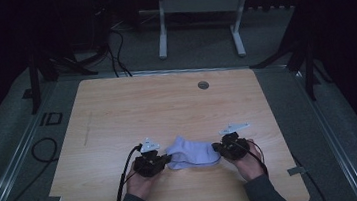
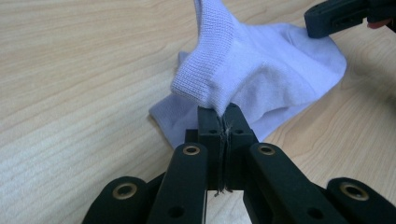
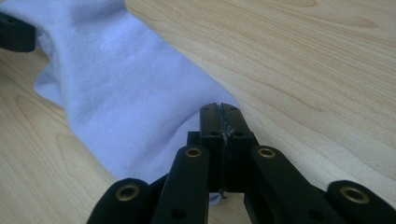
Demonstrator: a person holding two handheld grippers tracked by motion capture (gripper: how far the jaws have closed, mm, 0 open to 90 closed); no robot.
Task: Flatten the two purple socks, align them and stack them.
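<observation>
While both grippers pinch opposite ends of the pale sock point(image 1: 192, 153) near the front edge of the wooden table point(image 1: 166, 101), the step in hand looks like stretching or straightening it. The left gripper point(image 2: 224, 112) has its jaws pressed together on the ribbed cuff, which stands up from the table in a fold. The right gripper point(image 3: 219, 108) has its jaws pressed together at the toe end; a thin edge of cloth seems caught between them, though the hold looks shallow. To do this well, I would judge that both hands should draw apart slowly and evenly, keeping low over the wood so the sock lies flat rather than hanging. Since the toe grip takes so little cloth, a sharp pull could slip it free, so gentle tension is safer. The raised cuff should be brought down level before letting go, or the fold will stay in the sock.
</observation>
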